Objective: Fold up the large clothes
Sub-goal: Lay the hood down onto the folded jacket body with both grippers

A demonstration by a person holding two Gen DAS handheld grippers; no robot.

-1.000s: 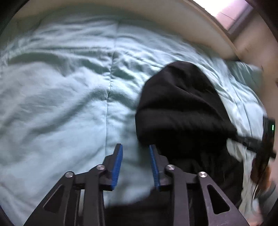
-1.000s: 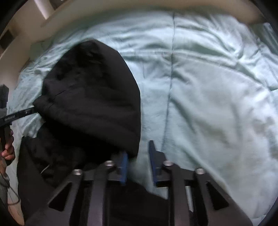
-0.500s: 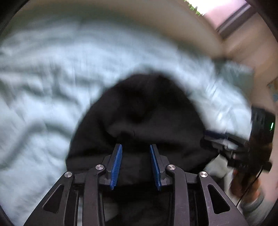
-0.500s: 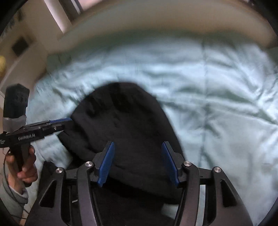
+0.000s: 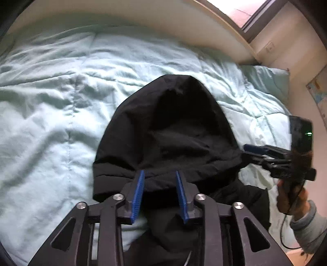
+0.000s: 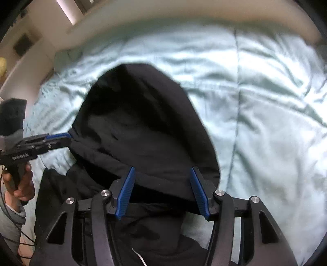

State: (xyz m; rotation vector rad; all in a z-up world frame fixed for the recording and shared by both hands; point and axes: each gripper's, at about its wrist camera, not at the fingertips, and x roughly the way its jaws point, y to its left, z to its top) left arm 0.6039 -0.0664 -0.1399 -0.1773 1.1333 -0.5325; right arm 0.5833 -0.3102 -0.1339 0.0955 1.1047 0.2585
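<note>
The left gripper has its jaws spread, with a moderate gap and nothing clamped between the blue pads. The right gripper has its jaws spread wider, and they are empty too. Each camera shows the other gripper side-on, its tip touching an outer corner of the hood, but from that angle I cannot tell whether it is pinching the cloth.

The black hooded garment lies on the bed. Its body is bunched beneath and behind the jaws in dark, uneven folds, and a white drawstring shows near the lower edge of the right view. I cannot make out the sleeves or the hem.

Just ahead of both sets of fingertips, the hood is spread out fairly flat. Its banded opening edge runs across right at the tips, and its rounded crown points away from them.

Beyond the hood, and on either side of the jaws, is the pale green quilt, rumpled and with nothing else on it. A pillow lies far off to the right of the left jaws — past it are the curved bed frame and a window.

The folding looks barely begun. The hood seems laid out and squared, probably ready to be turned down onto the body — no neat fold is visible yet. What is left is smoothing the torso, bringing in the sleeves and doubling the garment over.
</note>
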